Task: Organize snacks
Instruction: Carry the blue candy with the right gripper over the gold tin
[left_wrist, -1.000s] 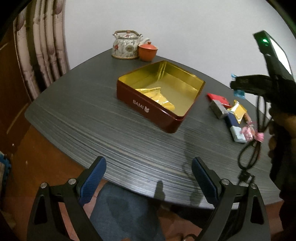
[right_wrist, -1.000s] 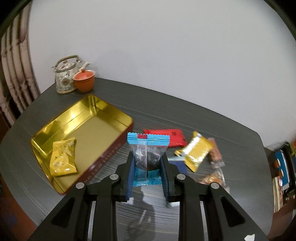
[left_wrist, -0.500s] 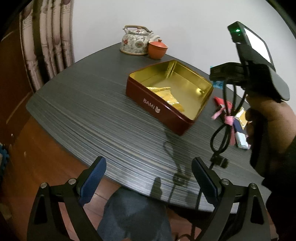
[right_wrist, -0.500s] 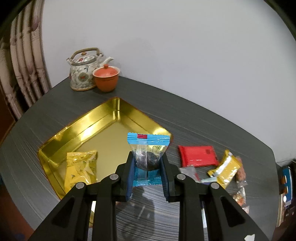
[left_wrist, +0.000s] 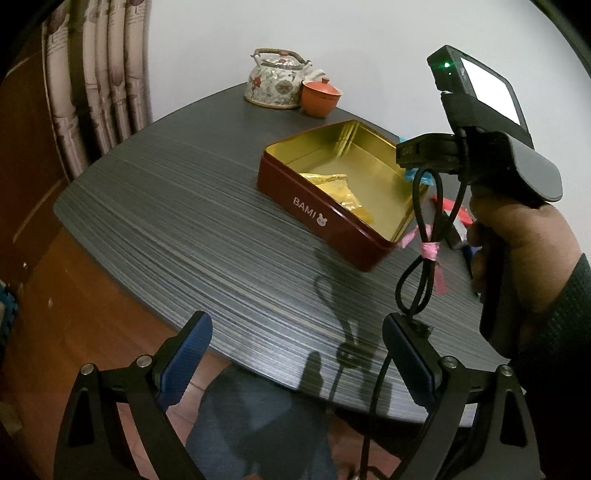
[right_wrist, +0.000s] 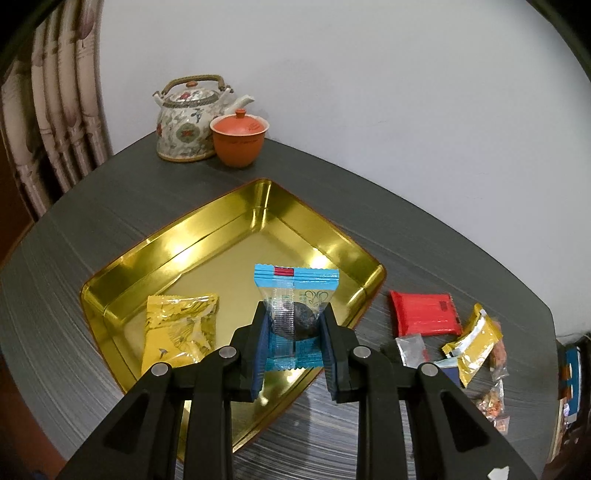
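Now over tin (right_wrist: 155, 254), blue packet (right_wrist: 295, 291) lower

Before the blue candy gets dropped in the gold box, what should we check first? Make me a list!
1. Blue candy packet held firmly by the right tool: ok.
2. Packet over the tin, not the table: ok, it looks above the near corner.
3. Landing spot free: ok, the yellow packet lies to the side.
4. Low enough to let go gently: cannot tell.
5. Left tool out of the way: ok, open and empty at the table edge.
6. Teapot and orange cup clear: ok, far behind.
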